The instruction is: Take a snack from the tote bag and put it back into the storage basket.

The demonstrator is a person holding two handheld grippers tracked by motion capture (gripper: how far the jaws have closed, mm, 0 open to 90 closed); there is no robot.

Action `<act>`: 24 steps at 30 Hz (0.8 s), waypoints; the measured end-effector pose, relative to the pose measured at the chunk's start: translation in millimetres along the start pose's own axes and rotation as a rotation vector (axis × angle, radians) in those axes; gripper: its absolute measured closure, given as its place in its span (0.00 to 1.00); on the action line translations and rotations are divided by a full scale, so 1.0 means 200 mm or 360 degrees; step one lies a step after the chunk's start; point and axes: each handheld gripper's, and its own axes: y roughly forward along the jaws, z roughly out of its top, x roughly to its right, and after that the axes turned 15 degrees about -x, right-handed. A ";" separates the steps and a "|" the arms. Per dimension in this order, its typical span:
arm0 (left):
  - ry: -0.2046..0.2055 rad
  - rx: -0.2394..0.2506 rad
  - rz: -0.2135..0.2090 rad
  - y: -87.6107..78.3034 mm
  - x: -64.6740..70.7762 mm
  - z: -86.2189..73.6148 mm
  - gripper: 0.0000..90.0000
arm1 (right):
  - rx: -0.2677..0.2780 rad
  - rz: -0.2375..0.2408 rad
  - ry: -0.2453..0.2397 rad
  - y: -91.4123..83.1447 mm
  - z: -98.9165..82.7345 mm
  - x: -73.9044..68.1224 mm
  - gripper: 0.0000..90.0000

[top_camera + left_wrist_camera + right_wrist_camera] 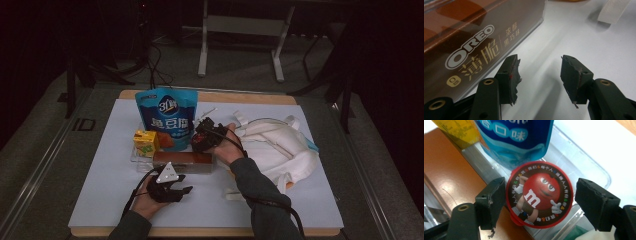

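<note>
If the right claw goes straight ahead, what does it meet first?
Most likely the round M&M's container, lying between its open jaws; the left jaw looks almost touching it. The blue pouch stands behind.

The left hand-held gripper point(167, 186) sits low in the high view, left of centre, forearm entering from the bottom edge; its jaws stand apart. The right hand-held gripper point(204, 136) lies near the frame's centre, its sleeved forearm slanting up from the lower right, jaws parted.

White table point(100, 190), clear tray point(136, 156), Oreo box point(182, 161), white bag point(280, 145)
</note>
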 end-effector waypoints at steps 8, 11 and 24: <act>-0.0005 0.0001 -0.0002 0.00 0.00 0.00 0.54 | 0.0038 0.0012 0.0001 -0.06 0.00 0.02 0.31; -0.0006 0.0000 -0.0003 0.00 0.00 0.00 0.54 | 0.0043 0.0024 -0.0002 -0.07 -0.01 0.03 0.36; -0.0010 0.0002 -0.0005 0.00 0.00 0.00 0.54 | 0.0052 0.0004 -0.0050 -0.14 -0.06 0.06 0.52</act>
